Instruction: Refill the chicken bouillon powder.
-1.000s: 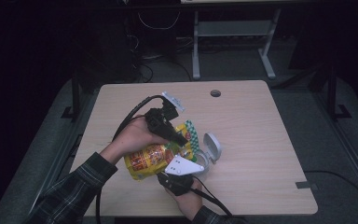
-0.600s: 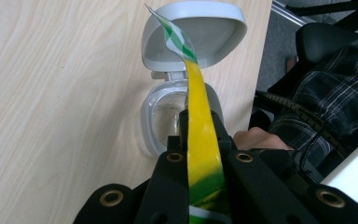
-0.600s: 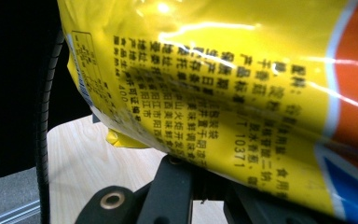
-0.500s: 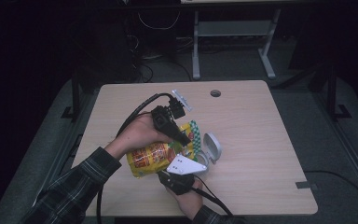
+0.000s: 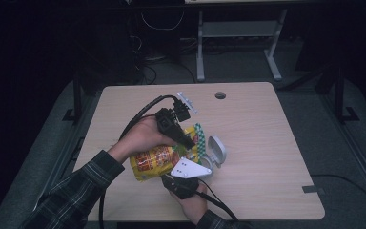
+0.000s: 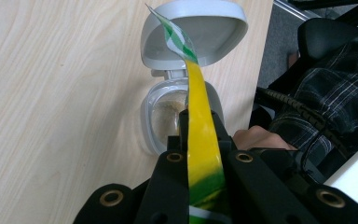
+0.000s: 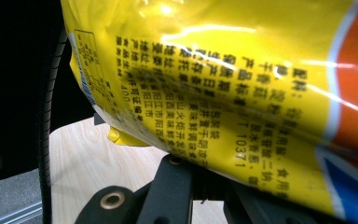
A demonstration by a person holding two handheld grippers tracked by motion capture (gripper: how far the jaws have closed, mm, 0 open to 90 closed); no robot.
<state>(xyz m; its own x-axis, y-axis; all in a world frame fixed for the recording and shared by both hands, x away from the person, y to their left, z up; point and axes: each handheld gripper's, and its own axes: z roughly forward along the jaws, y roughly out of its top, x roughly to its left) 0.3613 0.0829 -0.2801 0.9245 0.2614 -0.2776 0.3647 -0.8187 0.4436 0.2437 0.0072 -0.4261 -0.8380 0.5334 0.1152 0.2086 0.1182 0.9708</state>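
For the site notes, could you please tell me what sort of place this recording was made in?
Probably a lab or workshop set up for recording: a bare wooden table with a cable hole, black cables on the dark floor behind, and a metal-framed bench beyond.

A light wooden table (image 5: pixel 267 143) (round cable hole (image 5: pixel 220 95) near its far edge) stands on grey floor (image 5: pixel 343 157).

Light wood table (image 5: pixel 267 143) with a round cable hole (image 5: pixel 220 95) near the far edge. Grey carpet floor (image 5: pixel 314 90) around it, room dark. White metal frame (image 5: pixel 238 33) behind the table, black cables (image 5: pixel 162 24) tangled on the floor beside it.
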